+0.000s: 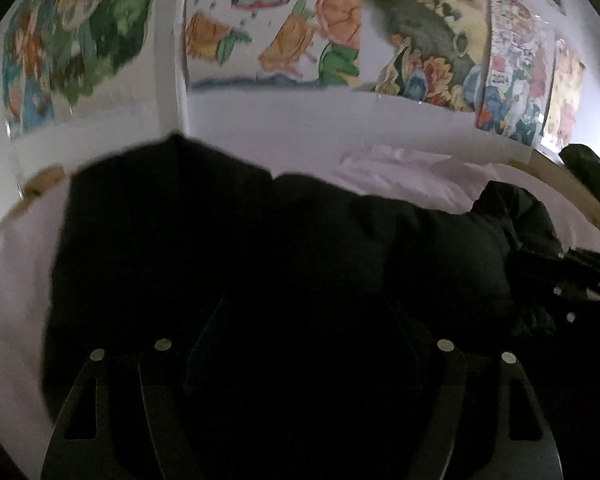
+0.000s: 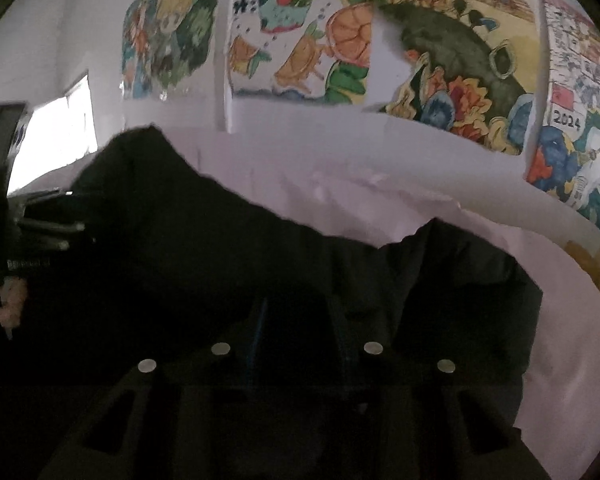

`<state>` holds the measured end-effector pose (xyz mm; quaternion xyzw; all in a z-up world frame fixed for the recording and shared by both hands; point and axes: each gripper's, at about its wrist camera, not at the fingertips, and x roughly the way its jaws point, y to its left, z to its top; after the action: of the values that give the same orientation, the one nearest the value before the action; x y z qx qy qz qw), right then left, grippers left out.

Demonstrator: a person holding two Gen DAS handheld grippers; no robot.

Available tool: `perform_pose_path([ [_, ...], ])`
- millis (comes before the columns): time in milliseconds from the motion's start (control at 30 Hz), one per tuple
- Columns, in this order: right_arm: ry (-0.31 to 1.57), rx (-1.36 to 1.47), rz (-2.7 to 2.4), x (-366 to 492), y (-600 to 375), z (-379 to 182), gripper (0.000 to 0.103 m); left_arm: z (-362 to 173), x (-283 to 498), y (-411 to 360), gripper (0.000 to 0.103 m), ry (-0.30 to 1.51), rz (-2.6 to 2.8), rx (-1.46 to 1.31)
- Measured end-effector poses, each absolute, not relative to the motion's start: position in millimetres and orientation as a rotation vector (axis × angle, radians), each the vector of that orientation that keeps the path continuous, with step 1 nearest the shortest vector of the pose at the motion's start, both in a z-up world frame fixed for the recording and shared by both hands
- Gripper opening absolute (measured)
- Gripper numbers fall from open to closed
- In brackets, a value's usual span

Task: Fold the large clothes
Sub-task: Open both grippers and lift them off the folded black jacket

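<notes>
A large black garment [image 1: 228, 240] lies spread across a bed with a pale pink sheet [image 1: 400, 176]. It fills the lower half of both views and also shows in the right wrist view [image 2: 204, 248]. My left gripper [image 1: 300, 320] is low over the garment; its fingers are wide apart and lost in the dark cloth. My right gripper [image 2: 300, 320] has its fingers close together over the cloth; whether they pinch it is hidden in the dark. The left gripper's body [image 2: 4, 208] and a hand show at the left edge of the right wrist view.
The pink sheet [image 2: 380, 196] runs back to a white wall [image 1: 284, 116] with several colourful painted posters [image 2: 452, 60]. A wooden bed edge [image 1: 572, 196] curves on the right. A bright window [image 2: 56, 132] is at the far left.
</notes>
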<state>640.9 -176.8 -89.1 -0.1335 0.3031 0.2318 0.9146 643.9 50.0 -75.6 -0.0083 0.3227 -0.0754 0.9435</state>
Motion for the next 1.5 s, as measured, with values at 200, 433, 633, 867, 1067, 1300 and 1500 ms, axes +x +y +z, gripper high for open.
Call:
perform_pose_path([
  [200,0.641,-0.306,0.472,656,-170,-113,0.027,-94,654,47,0.077,0.656,-0.143,0.014],
  [433,0.636,-0.296,0.472,659,-171,-125,0.027,-103,654,46,0.077,0.649,-0.134,0.029],
  [633,0.606,-0.267,0.495,642,-179,-104,0.033,-88,638,52,0.082,0.667,-0.154,-0.016],
  [867,0.637,-0.285,0.472,595,-179,-91,0.076,-67,592,52,0.083,0.73,-0.125,0.017],
  [1067,0.698,-0.293,0.432,545,-188,-82,0.079,-54,550,65,0.084,0.826,-0.188,-0.119],
  [1300,0.773,-0.328,0.339,462,-199,-45,0.092,-6,466,82,0.088,0.853,-0.2,-0.215],
  [1500,0.865,-0.28,0.345,378,-200,5,0.1,44,369,85,0.101,0.813,-0.183,-0.138],
])
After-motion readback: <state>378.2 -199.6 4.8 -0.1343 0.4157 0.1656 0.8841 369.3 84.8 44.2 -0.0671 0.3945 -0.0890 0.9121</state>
